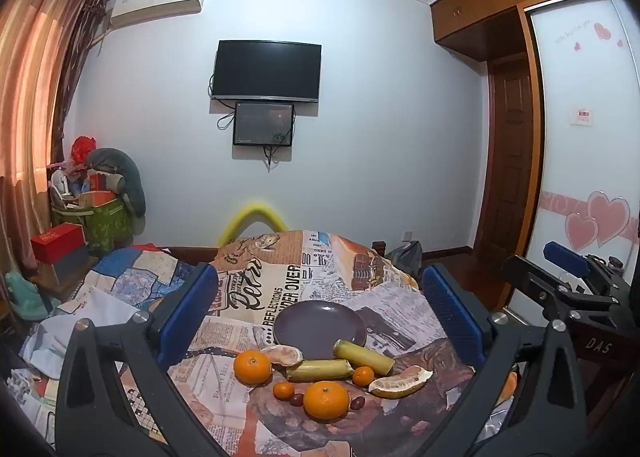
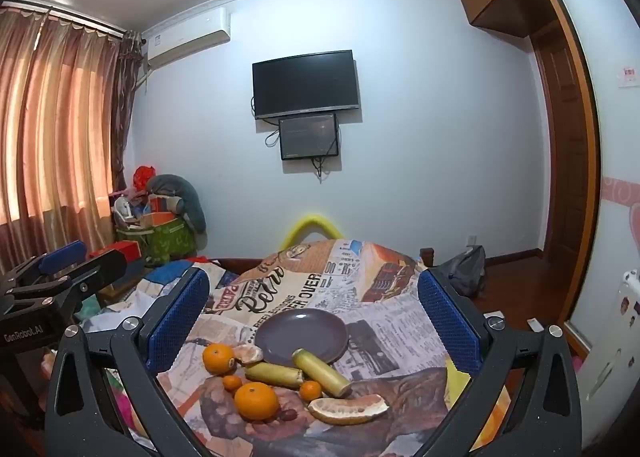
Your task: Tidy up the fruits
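An empty purple plate [image 1: 320, 323] [image 2: 302, 335] lies on a cloth-covered table. In front of it lie two large oranges [image 1: 252, 367] [image 1: 326, 399], two small tangerines [image 1: 283, 391] [image 1: 363, 375], two yellow-green sugarcane pieces [image 1: 320, 369] [image 1: 364, 357], two peeled pomelo segments [image 1: 400, 381] [image 1: 285, 355] and small dark red fruits [image 1: 357, 402]. One cane piece [image 2: 320, 371] rests on the plate's rim. My left gripper [image 1: 320, 321] is open and empty, above and short of the fruit. My right gripper [image 2: 312, 321] is open and empty, likewise held back.
The printed newspaper-pattern cloth [image 1: 276, 285] covers the table. A bed with a patchwork cover [image 1: 132, 273] lies to the left. The right gripper shows at the right edge of the left wrist view [image 1: 568, 289]. The left gripper shows at the left of the right wrist view [image 2: 60, 277].
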`<state>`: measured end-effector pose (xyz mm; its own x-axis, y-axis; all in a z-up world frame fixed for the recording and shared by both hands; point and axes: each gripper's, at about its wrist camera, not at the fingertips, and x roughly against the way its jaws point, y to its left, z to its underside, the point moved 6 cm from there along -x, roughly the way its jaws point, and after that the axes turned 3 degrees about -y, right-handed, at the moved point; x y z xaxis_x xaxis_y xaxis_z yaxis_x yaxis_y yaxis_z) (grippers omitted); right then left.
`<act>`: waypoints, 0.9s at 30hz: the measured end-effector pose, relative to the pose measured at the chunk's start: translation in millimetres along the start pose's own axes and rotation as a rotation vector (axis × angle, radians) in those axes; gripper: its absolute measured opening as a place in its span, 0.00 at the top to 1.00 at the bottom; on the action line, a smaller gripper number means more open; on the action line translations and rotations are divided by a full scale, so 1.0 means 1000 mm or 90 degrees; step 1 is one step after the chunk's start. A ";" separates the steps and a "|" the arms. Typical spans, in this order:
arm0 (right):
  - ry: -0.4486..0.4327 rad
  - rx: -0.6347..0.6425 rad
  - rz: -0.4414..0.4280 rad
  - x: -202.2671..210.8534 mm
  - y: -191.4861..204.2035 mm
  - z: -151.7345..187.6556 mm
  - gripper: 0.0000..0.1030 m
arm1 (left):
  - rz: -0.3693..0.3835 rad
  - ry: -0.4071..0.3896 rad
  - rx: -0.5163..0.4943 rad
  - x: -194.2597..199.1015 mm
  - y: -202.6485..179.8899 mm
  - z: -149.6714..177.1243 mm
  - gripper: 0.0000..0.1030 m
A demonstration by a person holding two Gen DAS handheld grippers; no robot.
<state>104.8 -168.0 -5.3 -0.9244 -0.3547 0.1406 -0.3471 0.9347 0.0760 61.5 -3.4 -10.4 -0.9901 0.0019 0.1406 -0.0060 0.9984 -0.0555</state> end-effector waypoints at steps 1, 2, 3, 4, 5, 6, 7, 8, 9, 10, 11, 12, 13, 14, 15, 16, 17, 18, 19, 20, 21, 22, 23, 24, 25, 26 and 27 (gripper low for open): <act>-0.001 -0.001 0.000 0.000 0.000 0.000 0.00 | 0.000 0.000 0.001 0.000 0.000 0.000 0.00; -0.001 -0.001 0.000 0.001 0.000 0.000 0.00 | 0.000 0.000 0.001 0.000 0.000 0.001 0.00; -0.001 -0.002 0.000 0.001 0.001 0.000 0.00 | 0.001 0.001 0.001 0.000 0.000 0.001 0.00; -0.001 -0.002 0.000 0.001 0.000 0.000 0.00 | 0.002 0.001 0.002 0.000 0.000 0.002 0.00; -0.001 -0.002 -0.001 0.001 0.000 0.001 0.00 | 0.003 0.002 0.002 0.000 0.000 0.002 0.00; -0.001 -0.002 0.000 0.001 0.000 0.000 0.00 | 0.005 0.003 0.003 0.000 0.000 0.002 0.00; -0.002 -0.003 0.001 0.001 0.000 0.000 0.00 | 0.004 0.004 0.003 -0.001 0.000 0.002 0.00; -0.002 -0.002 0.001 0.001 0.000 0.001 0.00 | 0.004 0.003 0.003 0.000 0.000 0.001 0.00; -0.002 -0.002 0.000 0.002 0.000 0.001 0.00 | 0.004 0.003 0.003 0.000 0.000 0.001 0.00; -0.002 -0.003 0.000 0.002 0.000 0.000 0.00 | 0.004 0.004 0.003 -0.001 0.000 0.001 0.00; -0.002 -0.003 0.000 0.001 0.000 0.000 0.00 | 0.004 0.004 0.003 -0.001 0.000 0.001 0.00; -0.002 -0.003 0.000 0.001 0.000 0.000 0.00 | 0.004 0.004 0.003 -0.001 0.000 0.001 0.00; -0.001 -0.003 0.000 0.002 0.000 0.000 0.00 | 0.004 0.005 0.003 -0.001 0.000 0.001 0.00; -0.001 -0.003 0.000 0.002 0.000 0.000 0.00 | 0.005 0.005 0.003 -0.001 0.001 0.001 0.00; -0.002 -0.003 -0.001 0.002 0.000 0.000 0.00 | 0.005 0.006 0.003 -0.001 0.001 0.000 0.00; -0.003 -0.003 -0.001 0.003 0.000 -0.001 0.00 | 0.005 0.006 0.004 -0.001 0.001 0.000 0.00; -0.003 -0.003 -0.001 0.004 0.000 -0.002 0.00 | 0.005 0.005 0.003 -0.001 0.001 0.001 0.00; -0.003 -0.003 -0.001 0.004 0.000 -0.002 0.00 | 0.005 0.006 0.004 -0.001 0.001 0.000 0.00; -0.003 -0.003 -0.001 0.004 0.000 -0.002 0.00 | 0.005 0.005 0.004 -0.001 0.002 0.000 0.00; -0.003 -0.003 -0.002 0.004 0.000 -0.001 0.00 | 0.005 0.005 0.004 -0.001 0.002 0.000 0.00; -0.003 -0.003 -0.001 0.004 0.000 -0.001 0.00 | 0.006 0.005 0.004 -0.001 0.001 0.000 0.00; -0.003 -0.003 0.000 0.004 0.000 -0.002 0.00 | 0.006 0.005 0.004 -0.001 0.002 0.001 0.00; -0.004 -0.002 -0.001 0.004 0.000 -0.002 0.00 | 0.005 0.005 0.004 -0.001 0.002 0.001 0.00; -0.004 -0.002 -0.002 0.004 0.000 -0.002 0.00 | 0.005 0.005 0.004 -0.001 0.002 0.000 0.00; -0.003 -0.002 -0.001 0.004 0.000 -0.002 0.00 | 0.005 0.005 0.003 -0.002 0.002 0.000 0.00; -0.003 -0.002 -0.001 0.005 0.000 -0.002 0.00 | 0.005 0.005 0.004 -0.001 0.002 0.001 0.00; -0.003 -0.003 -0.001 0.005 0.000 -0.001 0.00 | 0.005 0.005 0.004 -0.002 0.002 0.001 0.00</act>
<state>100.8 -169.7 -3.2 -0.9244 -0.3567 0.1350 -0.3486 0.9338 0.0805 63.0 -1.4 -11.6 -0.9891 0.0104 0.1472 0.0011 0.9980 -0.0629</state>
